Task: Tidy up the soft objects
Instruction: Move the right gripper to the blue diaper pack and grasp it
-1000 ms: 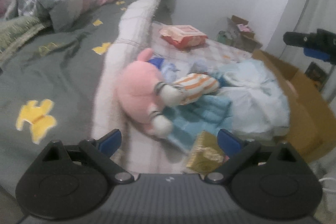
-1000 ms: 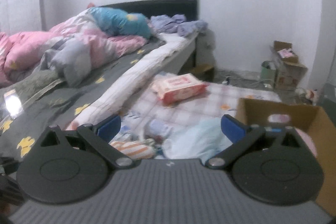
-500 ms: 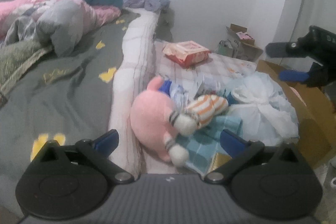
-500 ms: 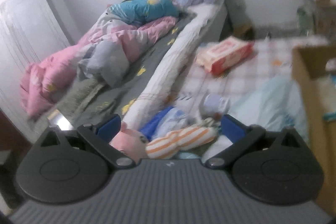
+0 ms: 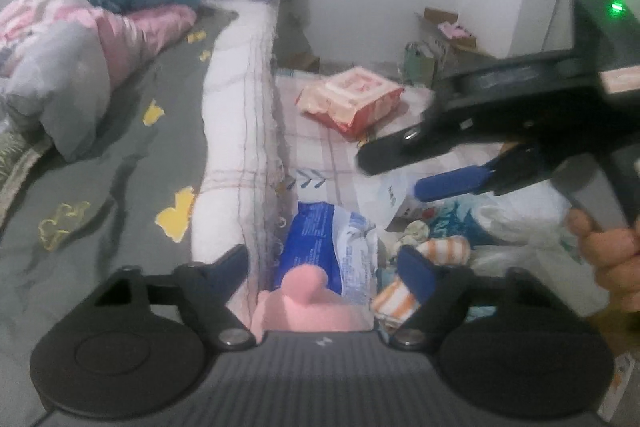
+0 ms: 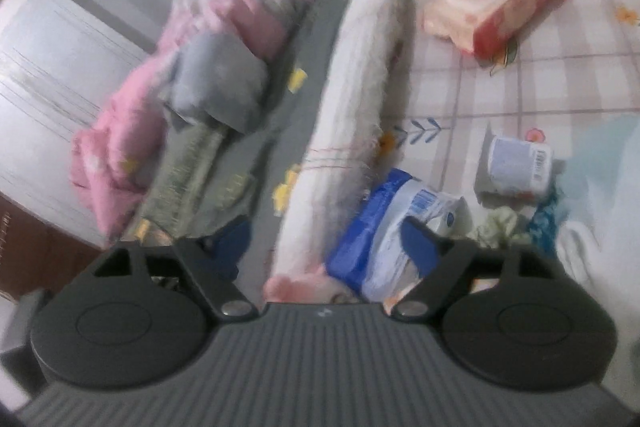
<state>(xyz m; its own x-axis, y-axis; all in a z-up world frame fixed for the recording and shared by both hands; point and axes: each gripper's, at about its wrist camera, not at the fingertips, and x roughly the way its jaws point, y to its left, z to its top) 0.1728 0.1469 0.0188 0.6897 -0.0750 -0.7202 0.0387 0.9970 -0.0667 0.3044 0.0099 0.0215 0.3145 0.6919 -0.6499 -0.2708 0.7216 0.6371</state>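
A: Why are both grippers low over the floor pile?
B: To bracket the one pink plush toy [image 5: 308, 303]. It sits between the left gripper [image 5: 320, 269], whose jaws have just been closing, not yet pressing.
A: And the right gripper [image 6: 324, 243]?
B: Also narrowing, empty; one blue packet [image 6: 384, 239] just ahead.

Dim, flat indoor light, no hard shadows. Right wrist view heavily motion-blurred, worst at 12 o'clock. Left view softer blur; fisheye bending, dark vignette at corners.
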